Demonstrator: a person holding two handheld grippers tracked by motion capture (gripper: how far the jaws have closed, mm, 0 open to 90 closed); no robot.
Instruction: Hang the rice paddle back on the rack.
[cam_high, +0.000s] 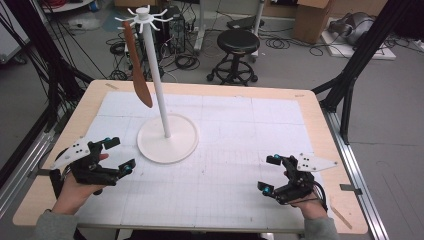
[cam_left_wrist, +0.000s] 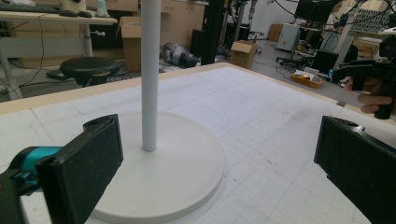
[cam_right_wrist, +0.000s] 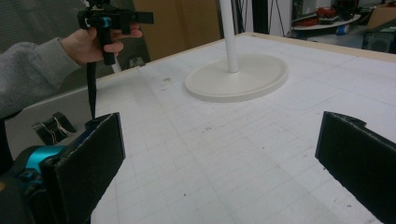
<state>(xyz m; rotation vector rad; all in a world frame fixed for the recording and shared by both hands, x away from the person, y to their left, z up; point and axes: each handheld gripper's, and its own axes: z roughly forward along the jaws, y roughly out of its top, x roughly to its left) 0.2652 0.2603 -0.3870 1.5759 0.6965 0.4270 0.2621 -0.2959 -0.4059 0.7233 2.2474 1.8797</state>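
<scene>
On the far left part of the white mat stands the white rack (cam_high: 161, 85), a thin upright pole on a round base (cam_high: 168, 138), and from one of the pegs at its crown hangs the brown wooden spatula (cam_high: 137, 67), the one utensil in the scene. Its long axis runs nearly vertical, handle end up at the peg and the broad blade down and slightly towards the pole, its tip well above the mat and apart from the base. Both grippers rest low at the near edge with nothing between their jaws: the left gripper (cam_high: 116, 155) has its jaws spread wide, and so does the right gripper (cam_high: 270, 174). The left one sits near the base, just to its near-left, and in the left gripper view the pole (cam_left_wrist: 150, 74) rises straight ahead between the two black pads (cam_left_wrist: 84, 165), so this hand is already aimed at the rack. The right gripper lies well apart from it across the mat; in the right gripper view the base (cam_right_wrist: 236, 77) sits far ahead and to the left of centre. The left hand (cam_high: 75, 187) is therefore judged the nearer and better lined up for the spatula, which lies up and forward from its jaws, left of the pole. Reaching it would likely call for a lift and for jaws closing across the flat of the hanging blade or handle, with the pole close beside as the thing to avoid knocking.
</scene>
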